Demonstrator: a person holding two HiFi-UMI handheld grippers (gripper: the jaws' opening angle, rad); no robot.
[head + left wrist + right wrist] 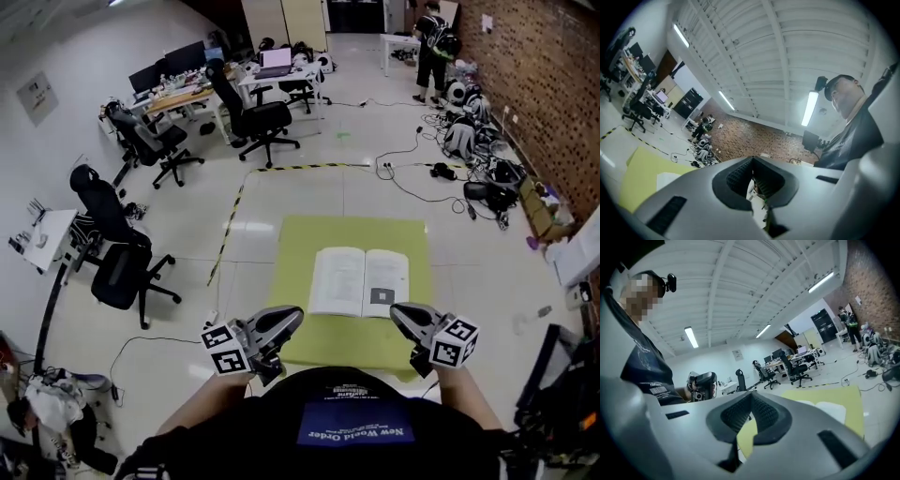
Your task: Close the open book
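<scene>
While spread flat, book: white paper book [359,282] on lime-green square surface [300,246]
Left gripper [296,317], right gripper [399,315]: my jaws together, empty

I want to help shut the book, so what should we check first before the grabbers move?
1. Book lies open and flat on the green table: ok.
2. Nothing piled on its pages: ok.
3. Left gripper empty, jaws together: ok.
4. Right gripper empty, jaws together: ok.
5. Tips touching the book's near corners: cannot tell.
</scene>
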